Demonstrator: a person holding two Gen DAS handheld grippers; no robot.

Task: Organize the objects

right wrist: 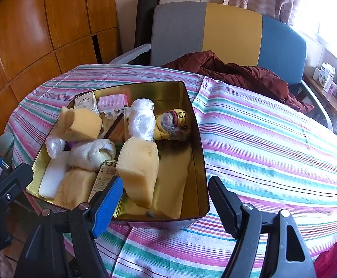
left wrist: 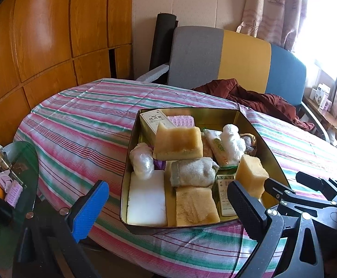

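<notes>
A gold tin box sits on the striped tablecloth, full of things: yellow sponges, a rolled white towel, white plastic-wrapped bundles, a white block, small cartons and a pink roller. My left gripper is open and empty just in front of the box. My right gripper is open and empty at the box's near right corner; one upright sponge stands just beyond its blue pad.
A dark red garment lies at the table's far side by a grey, yellow and blue chair. A glass side table at the left holds a bottle and small items. Wooden panels stand behind.
</notes>
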